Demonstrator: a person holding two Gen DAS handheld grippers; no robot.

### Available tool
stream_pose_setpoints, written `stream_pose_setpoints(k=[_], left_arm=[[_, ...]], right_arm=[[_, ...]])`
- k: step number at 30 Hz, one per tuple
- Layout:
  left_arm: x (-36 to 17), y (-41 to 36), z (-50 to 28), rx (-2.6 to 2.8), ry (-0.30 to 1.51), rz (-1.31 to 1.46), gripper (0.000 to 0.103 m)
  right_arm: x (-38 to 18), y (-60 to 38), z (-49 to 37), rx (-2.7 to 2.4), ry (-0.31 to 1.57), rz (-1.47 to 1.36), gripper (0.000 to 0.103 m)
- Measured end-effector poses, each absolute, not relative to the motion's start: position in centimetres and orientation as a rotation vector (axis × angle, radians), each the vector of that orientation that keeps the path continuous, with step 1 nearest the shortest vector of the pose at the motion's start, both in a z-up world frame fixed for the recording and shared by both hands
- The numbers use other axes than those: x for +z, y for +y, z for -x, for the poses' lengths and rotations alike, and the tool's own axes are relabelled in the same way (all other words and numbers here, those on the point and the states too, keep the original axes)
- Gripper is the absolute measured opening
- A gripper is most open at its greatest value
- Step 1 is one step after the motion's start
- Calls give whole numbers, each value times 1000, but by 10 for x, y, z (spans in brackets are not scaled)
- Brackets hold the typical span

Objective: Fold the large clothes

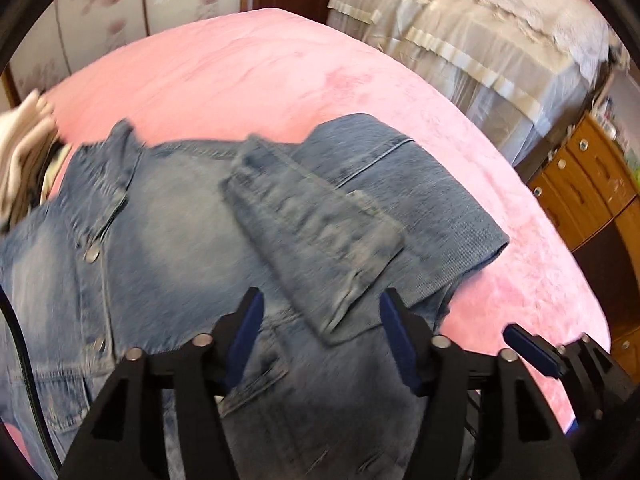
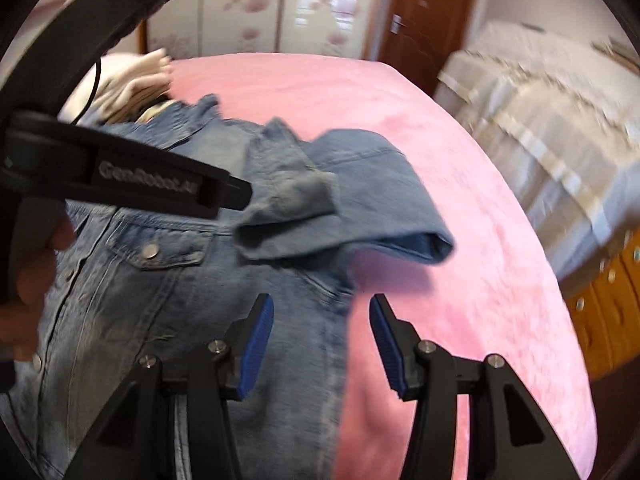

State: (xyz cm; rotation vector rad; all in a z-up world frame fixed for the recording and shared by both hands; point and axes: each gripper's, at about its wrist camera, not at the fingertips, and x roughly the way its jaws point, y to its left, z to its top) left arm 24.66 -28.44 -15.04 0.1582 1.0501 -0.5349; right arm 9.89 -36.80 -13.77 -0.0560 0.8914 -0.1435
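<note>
The left gripper (image 1: 320, 312) hangs with its jaws partly apart and nothing clamped between them; the blue pads (image 1: 248, 332) stand clear on either side of the folded sleeve's cuff, which lies just beyond and between them. The right gripper (image 2: 322, 320) is likewise partly open and empty, its jaws straddling the right edge of the denim jacket (image 2: 192, 280), one pad over denim and the other over the pink blanket (image 2: 460, 240).

There is one jacket, spread front-up on the blanket with its snaps showing. One sleeve (image 1: 316, 236) is folded back across the chest, lying on top of the jacket's body; its fold bulges out over the blanket to the jacket's right. A hand (image 2: 36, 264) grips the left gripper's handle above the jacket's left side.

Beyond the jacket's collar sits one pile of pale clothes (image 1: 24, 160). Right of the jacket, past the blanket's edge, stand one cream-covered bed (image 1: 480, 40) and one wooden drawer chest (image 1: 588, 184).
</note>
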Motion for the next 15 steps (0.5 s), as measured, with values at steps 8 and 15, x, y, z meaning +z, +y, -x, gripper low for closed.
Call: stream_pose_setpoints(k=[8,15], left_arm=[[-173,-324,-266,-470,1093,-269,29],[-135,-271,-270,-372,938,-92,12]], right_arm=[[-144,-393,-93,-166,909,-47,50],[-146,-398,-90,-161,908,-56,50]])
